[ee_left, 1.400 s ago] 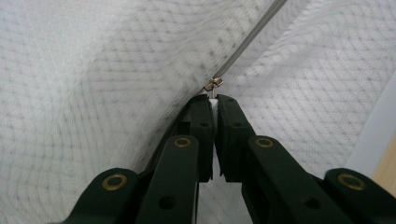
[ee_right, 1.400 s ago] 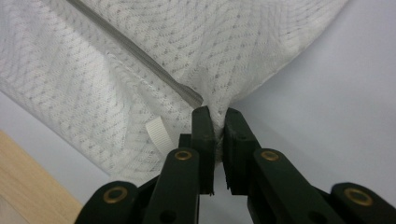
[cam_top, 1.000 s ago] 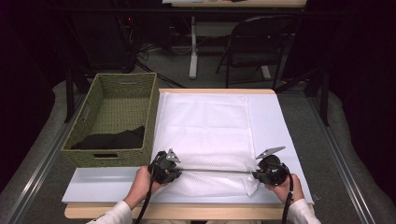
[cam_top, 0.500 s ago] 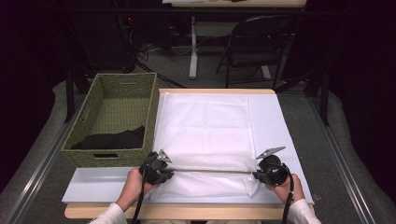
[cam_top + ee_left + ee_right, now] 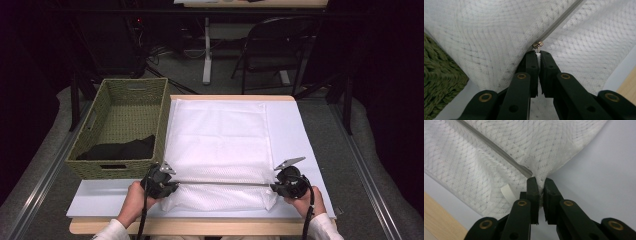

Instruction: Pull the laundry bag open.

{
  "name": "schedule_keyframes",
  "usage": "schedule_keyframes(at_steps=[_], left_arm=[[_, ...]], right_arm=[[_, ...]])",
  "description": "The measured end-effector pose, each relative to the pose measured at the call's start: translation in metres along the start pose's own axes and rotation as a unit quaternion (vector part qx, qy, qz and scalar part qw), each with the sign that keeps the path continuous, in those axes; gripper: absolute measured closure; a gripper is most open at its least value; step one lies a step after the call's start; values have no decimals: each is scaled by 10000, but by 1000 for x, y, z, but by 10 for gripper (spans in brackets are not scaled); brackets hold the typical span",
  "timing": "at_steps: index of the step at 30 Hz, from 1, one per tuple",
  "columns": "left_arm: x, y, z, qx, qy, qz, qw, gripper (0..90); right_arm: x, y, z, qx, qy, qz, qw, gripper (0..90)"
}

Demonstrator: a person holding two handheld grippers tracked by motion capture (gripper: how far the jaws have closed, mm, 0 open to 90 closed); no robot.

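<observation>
A white mesh laundry bag [image 5: 217,145] lies flat on a pale board [image 5: 295,135], just right of a green woven basket [image 5: 122,125] that holds a dark cloth [image 5: 120,149]. Along the bag's near end, farthest from the basket's back wall, a grey zipper [image 5: 225,182] runs taut between two hand-held grippers. The left gripper [image 5: 167,184], at the bag's corner nearest the basket, has its jaws pressed together on the zipper's pull [image 5: 538,45], whose white tab is pinched between the pads while the metal slider sits just beyond the fingertips [image 5: 532,56]. The right gripper [image 5: 280,185], at the corner well away from the basket, is clamped on a fold of mesh at the zipper's end [image 5: 525,171], the fabric bunched between its fingertips [image 5: 532,182].
</observation>
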State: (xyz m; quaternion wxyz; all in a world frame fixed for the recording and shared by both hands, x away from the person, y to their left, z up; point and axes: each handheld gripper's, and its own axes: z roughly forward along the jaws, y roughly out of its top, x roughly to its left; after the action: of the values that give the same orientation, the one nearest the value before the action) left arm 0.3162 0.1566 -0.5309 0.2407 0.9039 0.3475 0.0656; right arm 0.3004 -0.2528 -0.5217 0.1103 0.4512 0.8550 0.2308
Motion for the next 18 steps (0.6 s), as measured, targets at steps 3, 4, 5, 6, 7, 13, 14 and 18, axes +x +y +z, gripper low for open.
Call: schedule_keyframes(at_steps=[3, 4, 5, 6, 7, 13, 14, 18], left_arm=[[4, -3, -2, -1, 15, -69, 10000, 866], [5, -3, -3, -9, 21, -78, 10000, 866], [5, -4, -4, -19, 37, -94, 9999, 867], [5, -5, -4, -6, 42, -80, 10000, 867], [6, -5, -5, -8, 51, -83, 10000, 867], [11, -12, -9, 66, 94, -154, 9998, 867], [12, -13, -10, 60, 99, -177, 9998, 867], [16, -18, -14, 92, 170, -255, 9995, 867]], right_arm=[[-1, 0, -1, 1, 9, 43, 10000, 850], [-1, 0, 0, -3, 14, 39, 10000, 850], [-1, 0, 0, 4, -4, 18, 10000, 850], [-1, 0, 0, 1, 12, 39, 10000, 850], [0, 0, 0, 13, -18, 56, 10000, 850], [0, 0, 0, 7, -14, 51, 10000, 850], [0, 0, 0, 11, -27, 44, 10000, 850], [-1, 0, -1, 17, -53, 22, 10000, 850]])
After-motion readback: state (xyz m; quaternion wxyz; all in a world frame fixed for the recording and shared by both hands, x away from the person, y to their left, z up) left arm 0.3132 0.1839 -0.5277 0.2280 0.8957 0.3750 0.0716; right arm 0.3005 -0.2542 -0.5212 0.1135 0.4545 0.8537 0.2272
